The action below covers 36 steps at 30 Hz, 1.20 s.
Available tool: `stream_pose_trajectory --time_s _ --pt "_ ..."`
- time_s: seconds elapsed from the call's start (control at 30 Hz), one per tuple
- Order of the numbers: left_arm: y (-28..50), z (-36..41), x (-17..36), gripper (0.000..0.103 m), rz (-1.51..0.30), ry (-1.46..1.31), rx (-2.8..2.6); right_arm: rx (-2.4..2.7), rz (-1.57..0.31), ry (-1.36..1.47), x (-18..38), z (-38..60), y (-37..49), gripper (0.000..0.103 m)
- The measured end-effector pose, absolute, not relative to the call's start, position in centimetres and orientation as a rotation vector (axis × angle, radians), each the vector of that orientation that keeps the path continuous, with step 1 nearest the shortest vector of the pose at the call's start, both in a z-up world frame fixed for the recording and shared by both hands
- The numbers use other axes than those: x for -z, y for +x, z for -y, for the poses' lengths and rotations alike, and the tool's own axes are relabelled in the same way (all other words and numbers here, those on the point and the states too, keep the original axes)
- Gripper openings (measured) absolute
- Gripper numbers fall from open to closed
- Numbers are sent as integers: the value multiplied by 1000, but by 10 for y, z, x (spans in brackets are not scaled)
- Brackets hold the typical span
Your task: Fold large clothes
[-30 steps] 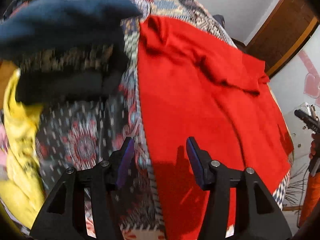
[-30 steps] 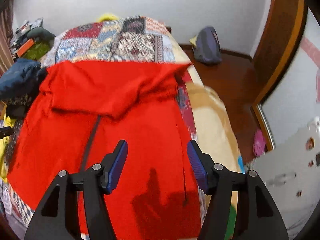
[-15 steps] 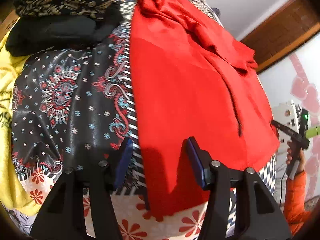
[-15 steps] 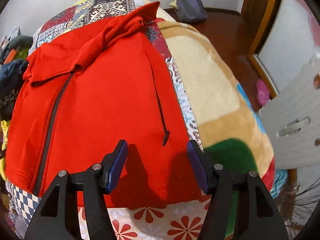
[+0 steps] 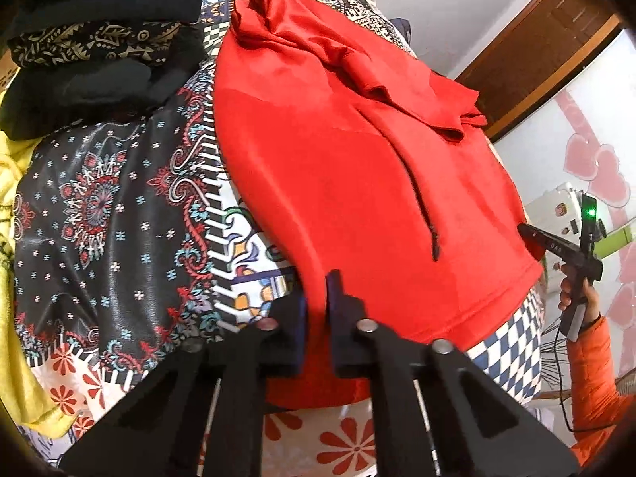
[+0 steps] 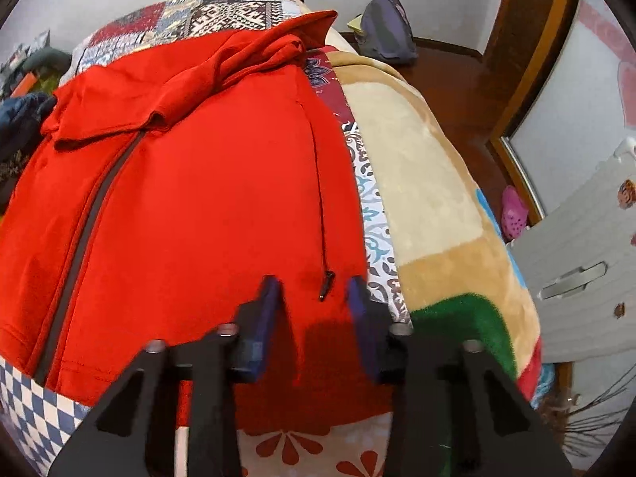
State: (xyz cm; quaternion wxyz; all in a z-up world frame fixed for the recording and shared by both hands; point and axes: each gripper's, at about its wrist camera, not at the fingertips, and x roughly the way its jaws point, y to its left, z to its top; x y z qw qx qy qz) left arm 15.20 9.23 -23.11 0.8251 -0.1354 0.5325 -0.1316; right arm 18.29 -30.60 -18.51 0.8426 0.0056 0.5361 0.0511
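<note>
**Fingers at the hem of the red jacket**

Fingers (image 5: pixel 338 298) of the left gripper (image 5: pixel 317 292) are pinched together on the lower left edge of the red jacket (image 5: pixel 357 167), with a strip of red cloth caught between them. The right gripper (image 6: pixel 314 298) stands with its fingers (image 6: pixel 267 306) apart over the jacket's lower right corner, straddling the black drawstring tip (image 6: pixel 326 280); nothing is clamped there. The jacket lies spread flat on the bed (image 6: pixel 417 183), hood (image 6: pixel 222 67) bunched at the far end, its grey zipper (image 6: pixel 91 218) running down the front. A stack of dark folded clothes (image 5: pixel 99 51) sits beside it on the patterned bedspread (image 5: pixel 99 206), with a yellow garment (image 5: pixel 16 278) at the bed's left edge.
</note>
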Motion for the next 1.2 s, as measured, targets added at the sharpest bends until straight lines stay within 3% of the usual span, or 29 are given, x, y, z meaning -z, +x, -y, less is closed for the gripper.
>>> stream_pose_trajectory --time_s 0.2,0.47,0.77,0.97,1.2 --pt "155 -87 225 3 -1109 -264 273 -134 -1110 -44 176 294 177 11" --pt "170 -89 198 3 -1025 -225 258 -178 -1027 -50 144 285 183 11" --pt "201 -91 129 3 -833 -165 244 -187 -890 -72 101 276 222 11" --pt "246 -92 89 3 -736 -145 232 -179 -800 -105 74 268 261 10" --pt "342 -102 84 3 -754 -244 229 -151 -749 -109 60 255 326 10"
